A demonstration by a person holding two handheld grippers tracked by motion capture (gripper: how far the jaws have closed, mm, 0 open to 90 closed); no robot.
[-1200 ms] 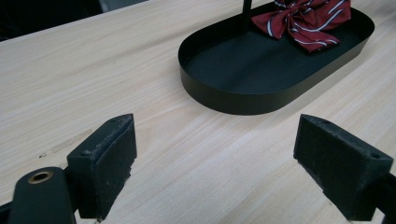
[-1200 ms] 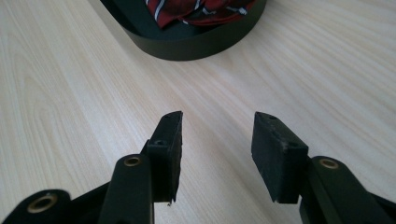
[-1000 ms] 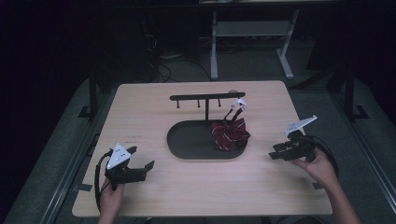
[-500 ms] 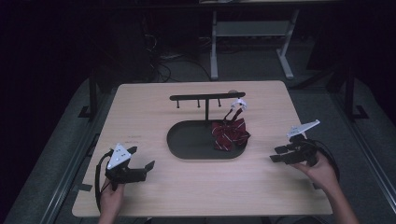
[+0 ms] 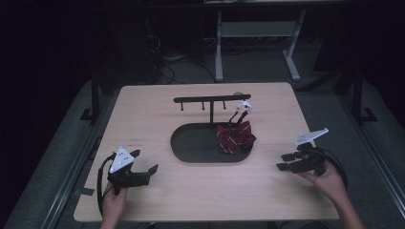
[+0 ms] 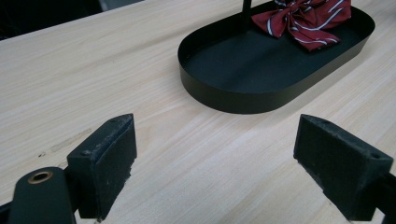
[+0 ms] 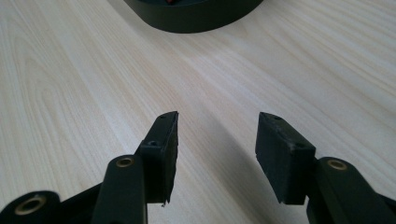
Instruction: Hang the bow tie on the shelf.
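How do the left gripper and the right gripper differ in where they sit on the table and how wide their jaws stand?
The left gripper sits by the table's near left corner; the right gripper sits by its right edge. The left gripper's jaws stand wide apart; the right gripper's stand narrower. The right gripper's jaws have just been opening, with nothing between them. Both are empty and point toward the black tray with the bow tie.

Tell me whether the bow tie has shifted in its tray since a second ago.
No. The bow tie lies at the right end of the black tray, beside the stand's post, as before.
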